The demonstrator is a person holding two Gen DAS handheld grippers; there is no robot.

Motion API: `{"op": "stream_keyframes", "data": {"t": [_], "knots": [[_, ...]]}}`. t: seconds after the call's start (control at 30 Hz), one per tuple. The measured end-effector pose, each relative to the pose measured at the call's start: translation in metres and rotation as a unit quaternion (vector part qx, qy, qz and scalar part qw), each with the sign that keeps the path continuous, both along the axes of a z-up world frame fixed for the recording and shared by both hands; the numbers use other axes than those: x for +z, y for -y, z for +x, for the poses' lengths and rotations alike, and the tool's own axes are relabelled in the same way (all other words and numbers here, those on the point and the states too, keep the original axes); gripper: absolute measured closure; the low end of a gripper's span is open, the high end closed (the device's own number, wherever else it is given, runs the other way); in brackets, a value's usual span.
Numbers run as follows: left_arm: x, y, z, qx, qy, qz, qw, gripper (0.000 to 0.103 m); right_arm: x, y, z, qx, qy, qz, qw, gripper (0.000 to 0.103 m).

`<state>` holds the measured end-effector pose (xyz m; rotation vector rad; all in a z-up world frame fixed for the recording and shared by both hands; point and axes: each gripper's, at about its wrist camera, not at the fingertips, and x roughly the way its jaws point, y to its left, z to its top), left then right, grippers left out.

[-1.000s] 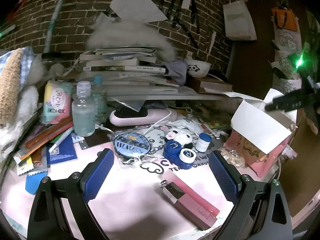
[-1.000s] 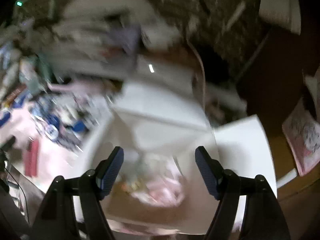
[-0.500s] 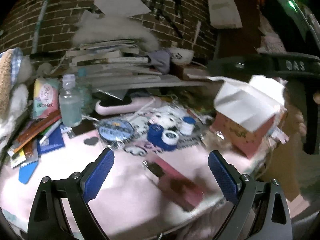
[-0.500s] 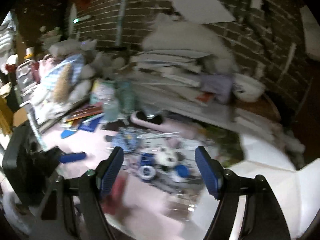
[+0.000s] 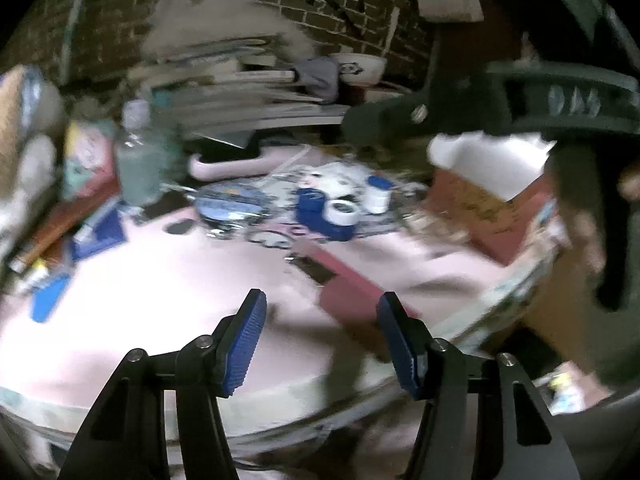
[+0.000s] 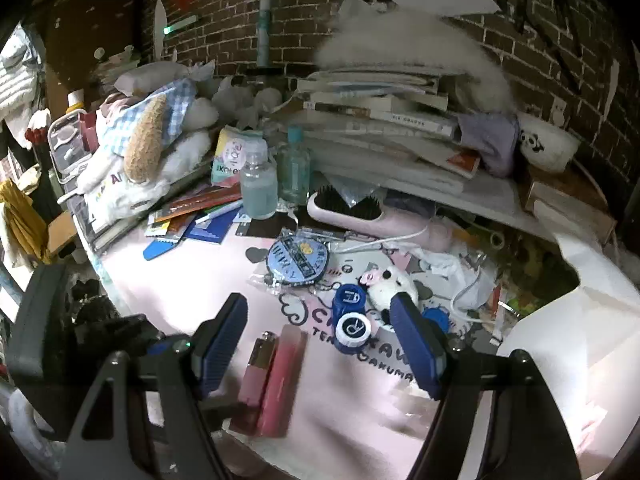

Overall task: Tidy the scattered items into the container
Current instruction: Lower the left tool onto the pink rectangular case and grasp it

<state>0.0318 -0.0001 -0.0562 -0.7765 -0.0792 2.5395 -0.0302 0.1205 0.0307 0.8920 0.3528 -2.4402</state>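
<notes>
A pink rectangular case [image 6: 280, 376] with a clear lip-gloss tube [image 6: 260, 356] beside it lies on the pink mat, below and between the open fingers of my right gripper [image 6: 320, 340]. Just beyond sit a blue contact lens case [image 6: 350, 314], a small panda plush [image 6: 388, 286], a blue-capped white bottle [image 6: 436, 316] and a round blue pouch [image 6: 298, 260]. The container, a pink box with white flaps [image 5: 492, 208], stands at the right. My left gripper [image 5: 322, 344] is open but narrowed, and the pink case [image 5: 352, 296] lies just ahead of its tips. The left wrist view is blurred.
Stacked books and papers [image 6: 384, 120] fill the back. Two clear bottles [image 6: 258, 184], a pink hairbrush [image 6: 376, 216], pens and packets [image 6: 192, 216] and plush toys [image 6: 144, 148] crowd the left. The mat's front edge [image 5: 280, 400] drops off close to the left gripper.
My right gripper swung from above the box leftward over the mat, now above the pink case. The left gripper's jaws have narrowed and it has drawn back toward the mat's edge.
</notes>
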Motion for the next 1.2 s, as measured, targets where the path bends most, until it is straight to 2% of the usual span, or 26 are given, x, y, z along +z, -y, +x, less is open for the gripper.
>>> {"op": "stream_keyframes", "data": {"t": [0.03, 0.13, 0.4, 0.47, 0.53, 0.63, 0.7, 0.77, 0.8, 0.83, 0.97, 1.1, 1.2], "knots": [[0.000, -0.003, 0.002, -0.006, -0.003, -0.001, 1.0000, 0.050, -0.002, -0.001, -0.001, -0.001, 0.004, -0.002, 1.000, 0.032], [-0.001, -0.018, 0.004, -0.013, -0.010, -0.040, 0.9990, 0.049, -0.004, -0.004, -0.005, -0.002, 0.017, -0.010, 1.000, 0.032], [-0.009, -0.022, 0.013, -0.012, 0.003, -0.075, 0.9971, 0.049, -0.011, -0.011, -0.007, -0.009, 0.027, -0.008, 1.000, 0.032], [-0.010, -0.018, 0.011, 0.001, 0.000, -0.069, 0.9976, 0.055, -0.013, -0.012, -0.008, -0.010, 0.031, -0.013, 0.999, 0.032], [-0.010, -0.016, 0.006, 0.016, -0.002, -0.071, 0.9974, 0.068, -0.016, -0.013, -0.009, -0.012, 0.035, -0.015, 0.999, 0.032], [-0.010, -0.011, -0.002, 0.034, -0.004, -0.077, 0.9964, 0.075, -0.023, -0.013, -0.008, -0.019, 0.034, -0.014, 0.999, 0.032], [-0.010, -0.008, -0.007, 0.039, -0.003, -0.070, 0.9968, 0.074, -0.028, -0.015, -0.007, -0.031, 0.028, -0.015, 0.999, 0.032], [-0.010, -0.009, -0.010, 0.044, -0.006, -0.070, 0.9965, 0.068, -0.033, -0.016, -0.007, -0.040, 0.029, -0.021, 0.999, 0.032], [-0.010, -0.010, -0.012, 0.047, -0.008, -0.066, 0.9967, 0.058, -0.036, -0.016, -0.007, -0.042, 0.033, -0.026, 0.998, 0.032], [-0.010, -0.012, -0.014, 0.045, -0.010, -0.058, 0.9972, 0.053, -0.040, -0.017, -0.007, -0.045, 0.038, -0.033, 0.998, 0.032], [-0.011, -0.019, -0.025, 0.041, -0.003, -0.042, 0.9983, 0.053, -0.050, -0.017, -0.005, -0.051, 0.051, -0.046, 0.996, 0.032], [-0.011, -0.023, -0.027, 0.046, -0.007, -0.054, 0.9975, 0.053, -0.056, -0.020, -0.006, -0.054, 0.069, -0.060, 0.994, 0.032], [-0.011, -0.017, -0.022, 0.052, -0.006, -0.071, 0.9961, 0.052, -0.057, -0.022, -0.005, -0.060, 0.065, -0.054, 0.995, 0.032]]}}
